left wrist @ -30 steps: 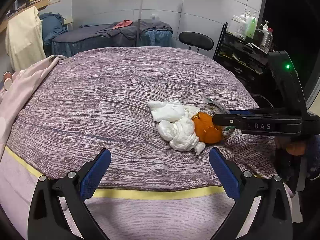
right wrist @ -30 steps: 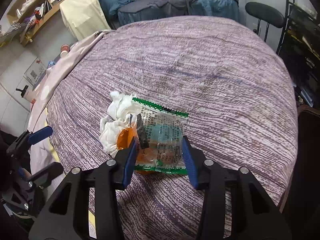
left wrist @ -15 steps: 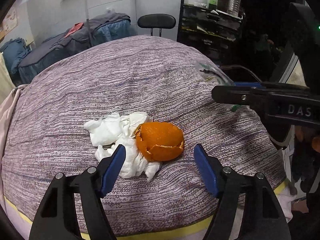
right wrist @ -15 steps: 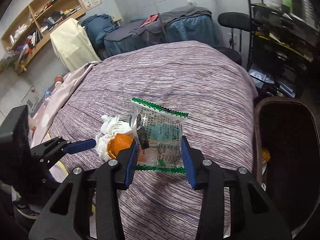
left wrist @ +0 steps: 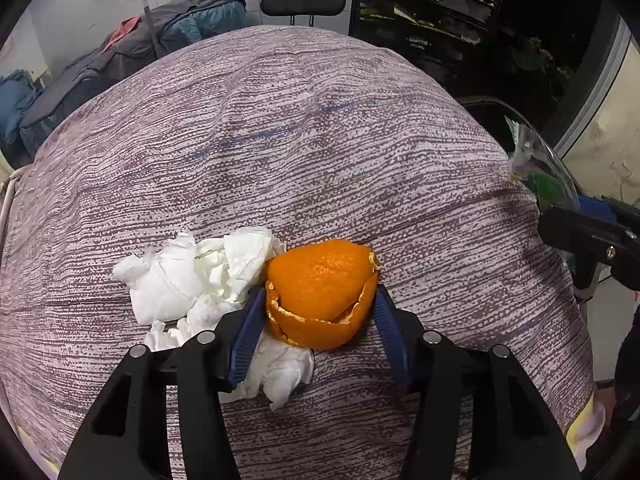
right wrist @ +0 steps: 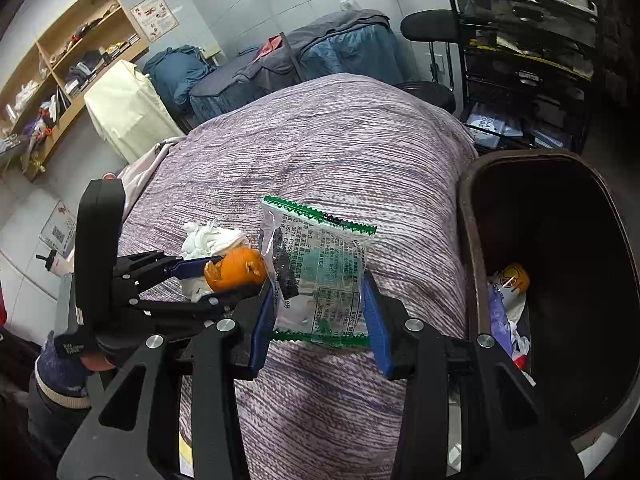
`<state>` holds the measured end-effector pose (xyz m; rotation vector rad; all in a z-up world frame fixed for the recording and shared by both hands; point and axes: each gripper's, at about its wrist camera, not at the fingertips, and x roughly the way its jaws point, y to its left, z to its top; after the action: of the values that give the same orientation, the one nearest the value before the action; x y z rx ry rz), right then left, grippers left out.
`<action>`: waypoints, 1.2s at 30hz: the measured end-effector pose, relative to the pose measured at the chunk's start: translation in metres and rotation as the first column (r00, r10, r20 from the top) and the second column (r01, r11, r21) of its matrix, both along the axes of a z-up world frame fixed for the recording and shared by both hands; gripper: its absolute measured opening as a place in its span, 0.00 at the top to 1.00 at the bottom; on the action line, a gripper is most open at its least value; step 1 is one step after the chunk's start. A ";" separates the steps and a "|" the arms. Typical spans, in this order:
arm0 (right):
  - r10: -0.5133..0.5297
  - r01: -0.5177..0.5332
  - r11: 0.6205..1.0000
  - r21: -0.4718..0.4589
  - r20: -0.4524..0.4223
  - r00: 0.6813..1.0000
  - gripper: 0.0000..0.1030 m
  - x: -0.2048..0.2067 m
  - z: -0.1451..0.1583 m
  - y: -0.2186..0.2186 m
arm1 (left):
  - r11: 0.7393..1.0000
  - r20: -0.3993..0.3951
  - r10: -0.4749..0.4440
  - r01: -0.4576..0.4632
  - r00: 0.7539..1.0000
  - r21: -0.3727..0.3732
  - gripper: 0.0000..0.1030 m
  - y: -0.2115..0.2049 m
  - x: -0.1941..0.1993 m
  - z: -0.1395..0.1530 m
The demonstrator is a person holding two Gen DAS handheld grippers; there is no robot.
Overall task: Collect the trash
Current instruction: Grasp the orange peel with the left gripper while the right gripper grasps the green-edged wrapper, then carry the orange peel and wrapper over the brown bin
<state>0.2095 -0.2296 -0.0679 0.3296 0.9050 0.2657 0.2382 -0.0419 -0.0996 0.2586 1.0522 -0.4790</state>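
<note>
right wrist only: brown bin beside gripped wrapper

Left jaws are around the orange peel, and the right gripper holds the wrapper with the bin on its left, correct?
Not quite: the bin is on the right of the wrapper, as the right wrist view shows. The left gripper does bracket the orange peel.

Glossy clear plastic wrapper – crumpled white paper tissue, rough woven bedspread.

A black chair stands behind the purple striped bed.
</note>
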 end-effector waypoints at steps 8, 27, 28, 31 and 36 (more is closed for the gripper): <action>-0.046 0.045 0.999 0.031 0.024 0.999 0.60 -0.022 0.003 -0.027 | 0.984 0.012 0.065 -0.062 0.998 -0.170 0.58 0.015 -0.017 0.023; -0.202 0.196 0.977 0.083 0.079 0.976 0.60 -0.073 0.001 -0.105 | 0.903 0.141 0.073 -0.005 0.987 -0.430 0.59 -0.018 -0.093 0.080; -0.215 0.208 0.975 0.083 0.078 0.974 0.60 -0.077 0.000 -0.110 | 0.903 0.142 0.065 0.003 0.988 -0.431 0.59 -0.022 -0.096 0.079; -0.244 0.239 0.968 0.075 0.072 0.967 0.60 -0.084 -0.006 -0.122 | 0.905 0.144 0.037 0.028 0.989 -0.424 0.59 -0.040 -0.102 0.076; -0.294 0.292 0.955 0.044 0.051 0.954 0.59 -0.092 -0.020 -0.142 | 0.902 0.137 0.000 0.059 0.991 -0.427 0.59 -0.060 -0.107 0.074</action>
<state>0.1175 -0.3714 -0.0880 0.4822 0.7836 0.0164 0.1313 -0.1023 -0.0259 -0.0876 0.7862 -0.6985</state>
